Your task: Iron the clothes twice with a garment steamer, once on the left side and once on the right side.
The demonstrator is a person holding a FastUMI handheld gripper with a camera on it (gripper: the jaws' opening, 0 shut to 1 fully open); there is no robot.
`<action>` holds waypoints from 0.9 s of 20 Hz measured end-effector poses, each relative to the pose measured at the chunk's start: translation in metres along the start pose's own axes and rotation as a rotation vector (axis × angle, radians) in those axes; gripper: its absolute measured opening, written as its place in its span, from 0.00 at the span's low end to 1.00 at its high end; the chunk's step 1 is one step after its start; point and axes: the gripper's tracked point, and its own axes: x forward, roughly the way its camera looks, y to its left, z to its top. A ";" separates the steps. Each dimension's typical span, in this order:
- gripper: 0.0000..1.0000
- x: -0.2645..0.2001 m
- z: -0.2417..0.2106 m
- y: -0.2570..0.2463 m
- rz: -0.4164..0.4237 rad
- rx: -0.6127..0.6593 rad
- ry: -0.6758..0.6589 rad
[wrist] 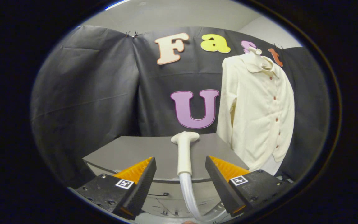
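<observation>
Here the gripper (180,186) is hovering low over the near edge of a grey table (129,152), its fingers spread wide apart and pressing on nothing. The garment steamer (184,152) is lying on the table between the two fingers and running away toward twelve o'clock, its white handle stretching forward and its broad head sitting at the far end, near the table's back edge. A translucent hose (190,196) is trailing from the handle's near end, dropping over the table's edge toward six o'clock, passing between the fingers without touching either. Beyond the fingers, at roughly two o'clock from the steamer's head, a cream button-up shirt (259,109) is hanging upright on a hanger, just past the table's far right corner, its row of small brown buttons facing the camera and its left sleeve dangling beside the table's edge.
</observation>
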 end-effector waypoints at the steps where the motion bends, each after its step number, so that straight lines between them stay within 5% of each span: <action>1: 0.97 0.010 -0.001 0.001 -0.003 -0.004 0.009; 9: 0.97 0.087 -0.032 -0.019 -0.098 0.015 0.180; 18: 0.94 0.138 -0.058 -0.014 -0.107 0.074 0.393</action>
